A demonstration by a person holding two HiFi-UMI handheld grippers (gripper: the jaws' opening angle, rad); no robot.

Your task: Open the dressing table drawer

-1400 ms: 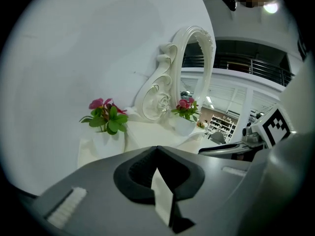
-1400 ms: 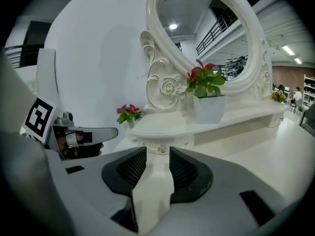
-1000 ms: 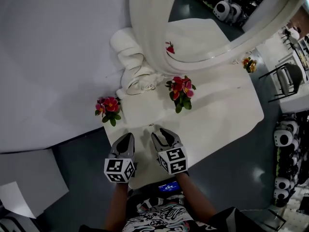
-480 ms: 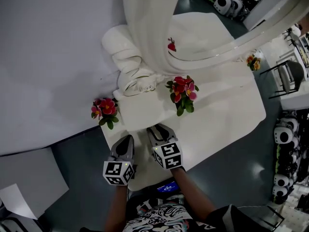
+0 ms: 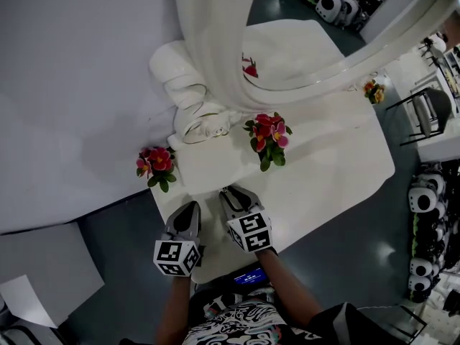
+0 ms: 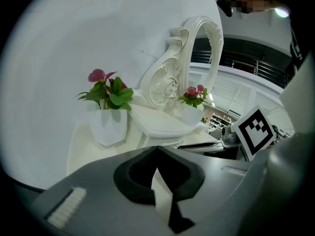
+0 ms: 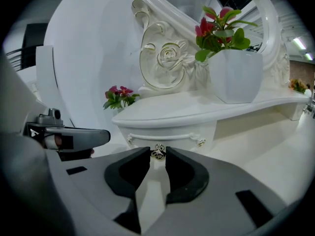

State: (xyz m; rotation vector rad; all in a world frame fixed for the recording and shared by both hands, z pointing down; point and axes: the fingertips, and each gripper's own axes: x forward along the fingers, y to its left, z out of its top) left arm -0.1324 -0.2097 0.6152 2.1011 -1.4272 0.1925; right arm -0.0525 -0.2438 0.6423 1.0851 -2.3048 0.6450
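Your left gripper [image 6: 156,149] sits nearest, at the table's [image 5: 338,171] near edge, jaws closed on nothing. Just right of it, your right gripper [image 7: 157,150] points at the drawer [image 7: 167,132], and its jaws are closing with the metal knob [image 7: 158,154] between the tips, not yet clearly pinched. The drawer is shut under the raised shelf at the table's middle, so its contents are hidden. On that shelf, right of the drawer, a white pot [image 7: 236,75] holds red flowers with green leaves. At the table's left, a second white pot [image 6: 107,128] holds pink flowers. Beyond them rises the carved mirror [image 5: 402,27], with a small orange bunch [image 5: 371,93] at the far right.
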